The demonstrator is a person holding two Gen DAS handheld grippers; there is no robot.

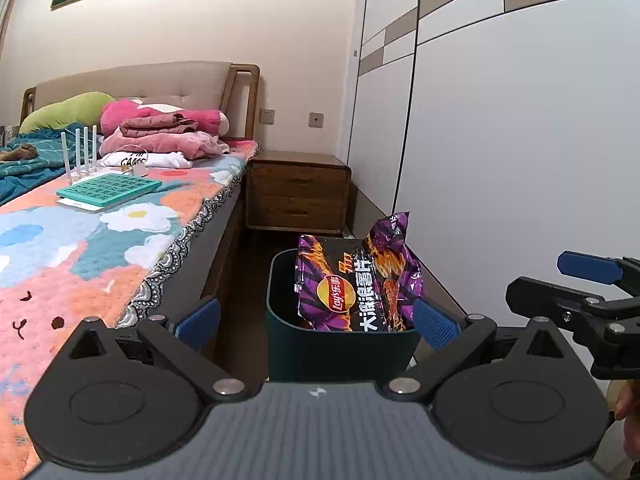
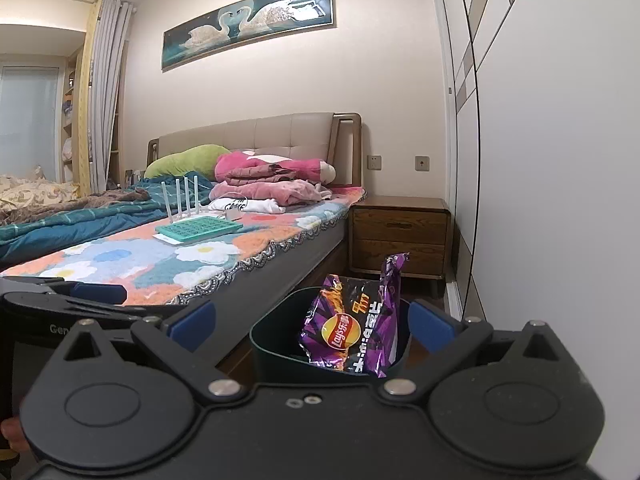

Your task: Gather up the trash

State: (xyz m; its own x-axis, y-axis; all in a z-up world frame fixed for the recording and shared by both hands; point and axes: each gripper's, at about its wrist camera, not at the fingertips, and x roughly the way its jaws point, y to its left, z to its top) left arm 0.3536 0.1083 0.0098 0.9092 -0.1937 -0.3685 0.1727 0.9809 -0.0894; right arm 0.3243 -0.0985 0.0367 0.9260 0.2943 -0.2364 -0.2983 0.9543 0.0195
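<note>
The bed [image 2: 200, 256] fills the 9 o'clock side of both views, covered with a fluffy spread in flower shapes of pink, blue and orange, edged with a scalloped lace trim. On it lie soft folded clothes [image 2: 272, 188] in pink and white, a green pillow [image 2: 188, 158], a flat teal tray [image 2: 198, 230] with a grid of small cells, and a white router [image 2: 180, 196] with four thin upright aerials. None of that reads as rubbish, so in my judgement nothing obvious is left to gather within these views, though the floor is mostly hidden.

At 12 o'clock stands a wooden nightstand [image 2: 400, 236] with two drawers, smooth and dark-grained, beside the glossy white wardrobe [image 2: 560, 200] on the 3 o'clock side.

The bin [image 1: 340, 344], dark green, smooth plastic with rounded corners, sits on the floor between bed and wardrobe. The chip bag [image 1: 352, 284], crinkled shiny purple-and-black foil with a torn-open top, stands inside it, its upper half poking above the rim. That piece of trash looks already collected.

The left hand-held gripper [image 1: 316, 320] has its blue ribbed pads spread wide apart, empty, framing the bin. The right hand-held gripper [image 2: 310, 320] is likewise spread wide with nothing between its pads.
</note>
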